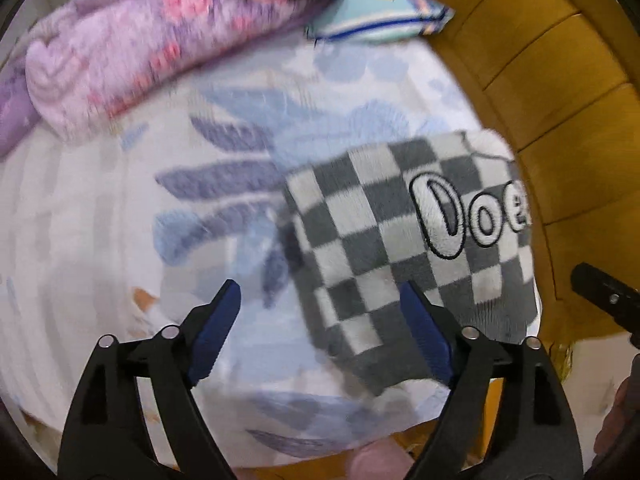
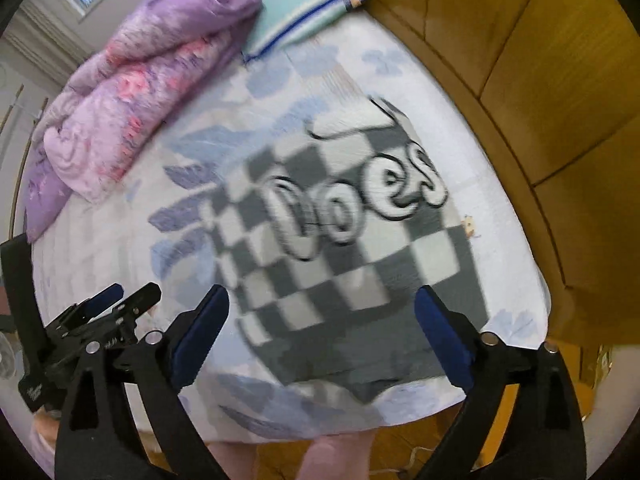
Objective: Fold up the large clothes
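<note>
Both grippers hung spread and empty above the bed (image 2: 500, 168). Between the left gripper (image 1: 320, 320) fingers lay sheet and an edge of the checked sweater (image 1: 384, 240); only "Doe" of its lettering showed there. From the right gripper (image 2: 322, 320) the sweater lay folded flat near the bed's foot, reading "Does", with the left gripper (image 2: 120, 300) seen alongside. Beyond lay a purple quilt (image 2: 132, 100), a teal pillow (image 2: 304, 4) and the wooden headboard (image 2: 560, 80)

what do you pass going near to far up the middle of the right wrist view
open right gripper → folded grey-and-white checkered garment with lettering → blue-leaf patterned white bedsheet → folded turquoise blue-trimmed blanket
</note>
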